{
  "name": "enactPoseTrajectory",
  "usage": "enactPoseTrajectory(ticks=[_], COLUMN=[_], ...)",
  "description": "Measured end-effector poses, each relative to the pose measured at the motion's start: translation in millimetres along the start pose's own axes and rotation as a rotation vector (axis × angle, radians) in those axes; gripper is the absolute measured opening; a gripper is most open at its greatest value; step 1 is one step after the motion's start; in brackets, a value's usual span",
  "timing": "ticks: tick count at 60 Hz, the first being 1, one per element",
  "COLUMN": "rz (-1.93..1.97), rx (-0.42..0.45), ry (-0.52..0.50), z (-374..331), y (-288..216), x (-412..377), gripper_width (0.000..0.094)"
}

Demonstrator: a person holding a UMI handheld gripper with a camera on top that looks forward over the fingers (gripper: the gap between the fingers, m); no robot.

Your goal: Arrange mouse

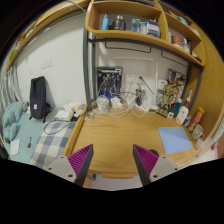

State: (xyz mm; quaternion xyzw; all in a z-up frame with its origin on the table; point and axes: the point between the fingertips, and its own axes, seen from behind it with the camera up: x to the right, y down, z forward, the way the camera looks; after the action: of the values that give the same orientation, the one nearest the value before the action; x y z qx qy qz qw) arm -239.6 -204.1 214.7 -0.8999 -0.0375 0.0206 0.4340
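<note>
Hand-held gripper [113, 160] hangs over the near edge of the wooden table [115, 140], its 2 fingers spread wide with the magenta pads [82, 157] facing each other and nothing between them. Bare tabletop lies just ahead of the fingers.

No mouse can be made out with certainty. A light blue sheet, possibly a mouse mat [176, 141], lies on the table ahead and to the right of the fingers, and small pale items [70, 113] with a trailing white cable [58, 126] sit at the table's far left; whether either of them is the mouse is too small to tell.

As a judgement, the step in hand is the search and approach. Doing it well means holding the fingers open as they are, sweeping the view slowly toward the blue sheet and the left-hand clutter until the mouse is plainly seen, then coming in low and level so that the fingers pass either side of its body, and keeping clear of the loose cable.

Boxes and bottles [178, 104] crowd the back of the table under the shelf [130, 36], and a dark bag [39, 97] hangs on the wall to the left. Packaging there bears print, but no brand or word can be read.
</note>
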Motion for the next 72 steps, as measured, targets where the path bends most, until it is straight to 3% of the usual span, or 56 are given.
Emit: enactPoseTrajectory(ticks=[24,34,50,60,64,67,72], rz=[0.017,0.044,0.047,0.044,0.078,0.069,0.056], rx=[-0.006,-0.048,-0.107,-0.16,-0.121,-0.112,-0.103], ry=[0.079,0.089,0.006,0.01,0.015,0.034,0.018], z=[57,98,157,183,189,191,189], y=[34,68,113,140,134,132,133], x=[156,206,203,201,200,206,202], gripper_width=[0.0791,0.0785,0.0774,0.0742,0.0664,0.0472,0.0439])
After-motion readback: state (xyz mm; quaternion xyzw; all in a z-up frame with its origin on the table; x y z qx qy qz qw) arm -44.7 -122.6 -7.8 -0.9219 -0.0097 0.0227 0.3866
